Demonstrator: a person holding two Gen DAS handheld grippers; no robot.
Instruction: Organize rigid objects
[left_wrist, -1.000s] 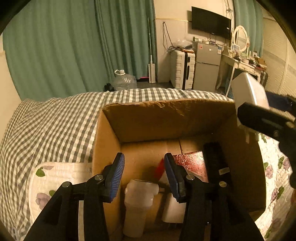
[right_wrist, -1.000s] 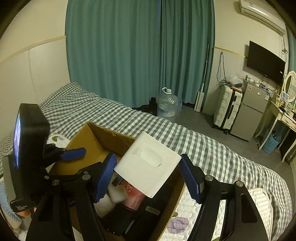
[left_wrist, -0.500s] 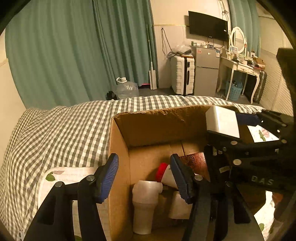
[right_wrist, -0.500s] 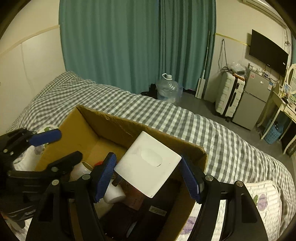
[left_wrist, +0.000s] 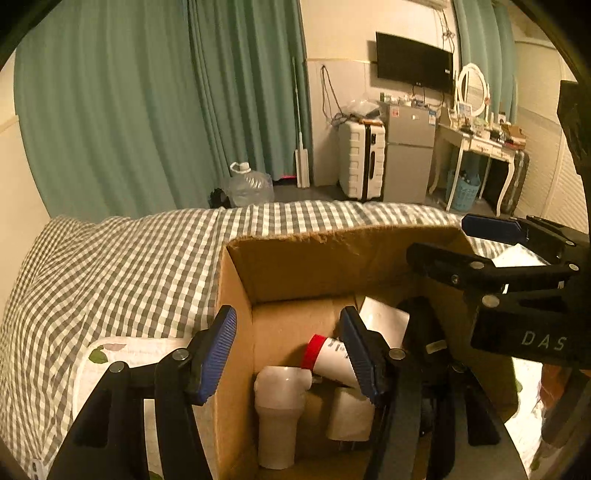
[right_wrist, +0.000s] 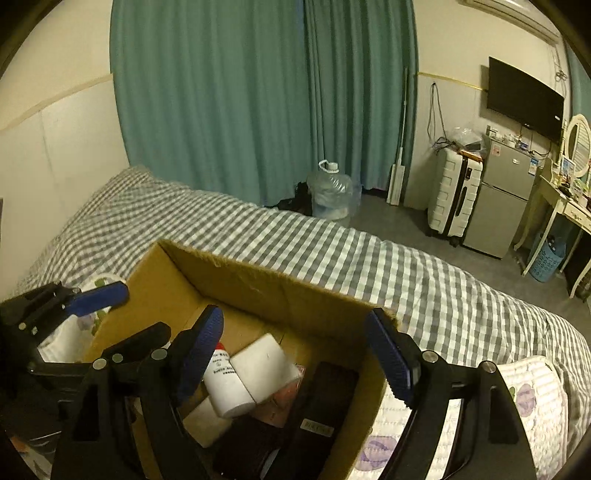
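White box (right_wrist: 266, 366) now dropped into carton (right_wrist: 258, 284), below spread right claw (right_wrist: 295, 354).

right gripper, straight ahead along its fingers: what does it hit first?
Probably the white box lying in the cardboard box, right between the open right gripper fingers; depth is unclear.

A second ago the right gripper (right_wrist: 295, 360) held the white box (right_wrist: 267, 365) clamped between its blue pads above the cardboard carton (right_wrist: 258, 280). Now its jaws stand wide apart with nothing between them, and the box lies inside the carton at lower centre of the right wrist view, tilted against the white bottle with the red cap (right_wrist: 225, 384) (the box looks slightly blurred). In the left wrist view the right gripper (left_wrist: 480, 240) has moved from the upper right edge down across the carton's right side.
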